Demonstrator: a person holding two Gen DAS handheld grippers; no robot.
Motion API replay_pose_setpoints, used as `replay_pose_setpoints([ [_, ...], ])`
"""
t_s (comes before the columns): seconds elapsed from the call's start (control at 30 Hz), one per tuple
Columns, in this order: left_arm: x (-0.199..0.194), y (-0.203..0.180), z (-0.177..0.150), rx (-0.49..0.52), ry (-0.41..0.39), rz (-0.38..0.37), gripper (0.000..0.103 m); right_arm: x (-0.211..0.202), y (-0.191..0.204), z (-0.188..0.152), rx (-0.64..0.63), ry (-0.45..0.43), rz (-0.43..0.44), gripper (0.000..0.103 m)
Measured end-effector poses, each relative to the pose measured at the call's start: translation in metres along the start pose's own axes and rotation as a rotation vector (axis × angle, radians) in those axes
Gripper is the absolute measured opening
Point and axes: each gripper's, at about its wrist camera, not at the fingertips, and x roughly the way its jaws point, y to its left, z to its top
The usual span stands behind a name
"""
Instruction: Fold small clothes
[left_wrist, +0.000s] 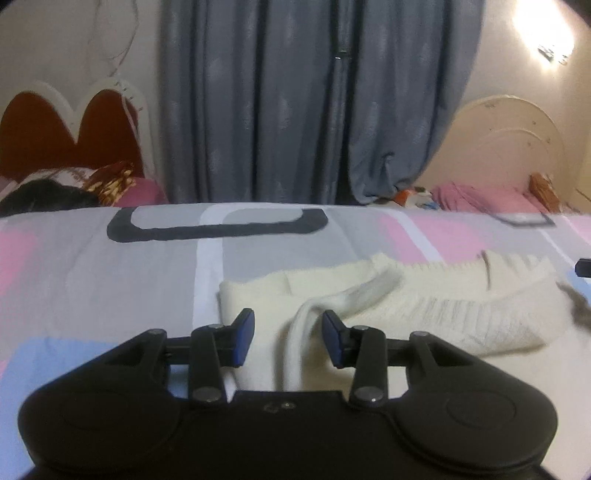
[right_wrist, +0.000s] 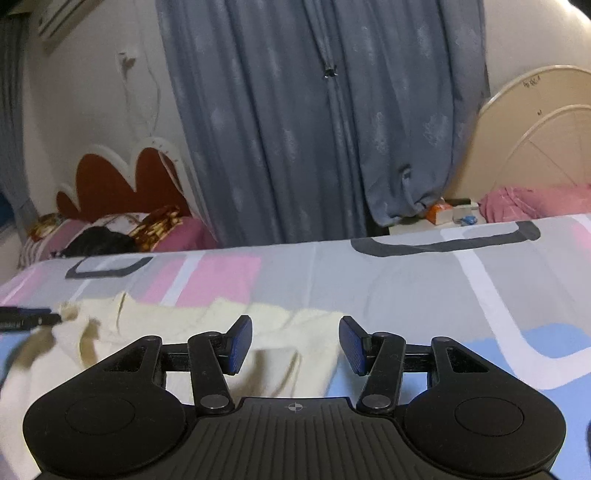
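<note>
Fingers (left_wrist: 243, 332) of both grippers spread, empty, above cream sweater (left_wrist: 424, 299) on bedsheet (left_wrist: 110, 269).

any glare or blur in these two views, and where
Left wrist view: blown-out glare from a wall light at top right; the cream sweater's right end is motion-smeared. Right wrist view: no glare; the sweater blurs at the left edge.

Black gripper (left_wrist: 288, 338), blue pads (left_wrist: 245, 341)
</note>
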Motion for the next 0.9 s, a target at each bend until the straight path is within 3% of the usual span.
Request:
replay_pose_setpoints([
  [0.1, -0.001, -0.002, -0.006, 0.071, -0.001, -0.031, 0.040, -0.015, 0.004, -0.015, -0.071, 0.046, 0.080, 0.053],
  [0.17, 0.006, -0.005, -0.001, 0.087, 0.005, -0.048, 0.038, -0.008, 0.011, -0.024, -0.140, 0.090, 0.078, 0.053],
  [0.23, 0.010, -0.011, 0.007, 0.116, -0.009, -0.072, 0.035, 0.008, 0.018, -0.026, -0.171, 0.119, 0.057, 0.041],
  [0.27, 0.013, -0.017, 0.009, 0.145, -0.011, -0.078, 0.028, 0.013, 0.018, -0.024, -0.165, 0.112, 0.047, 0.039],
  [0.33, 0.023, -0.028, 0.011, 0.206, 0.032, -0.064, 0.003, 0.017, 0.016, -0.017, -0.119, 0.077, 0.026, 0.039],
  [0.37, 0.027, -0.031, 0.012, 0.213, 0.032, -0.040, 0.003, 0.018, 0.012, -0.013, -0.083, 0.057, 0.017, 0.039],
  [0.43, 0.021, -0.021, 0.014, 0.084, -0.034, -0.032, 0.003, 0.012, 0.005, -0.006, -0.016, 0.011, 0.009, 0.039],
  [0.53, 0.022, 0.019, 0.010, -0.250, -0.041, -0.030, 0.002, 0.002, -0.003, -0.001, 0.035, -0.014, 0.031, 0.039],
  [0.63, 0.031, 0.024, 0.004, -0.274, 0.012, -0.007, 0.002, 0.001, -0.005, -0.005, 0.002, 0.015, 0.042, 0.039],
  [0.73, 0.030, 0.031, 0.003, -0.320, 0.016, -0.027, 0.002, 0.004, -0.004, -0.011, -0.030, 0.042, 0.062, 0.039],
  [0.9, 0.031, 0.011, 0.010, -0.134, 0.029, 0.018, 0.003, 0.024, 0.001, -0.013, -0.037, 0.051, 0.041, 0.039],
])
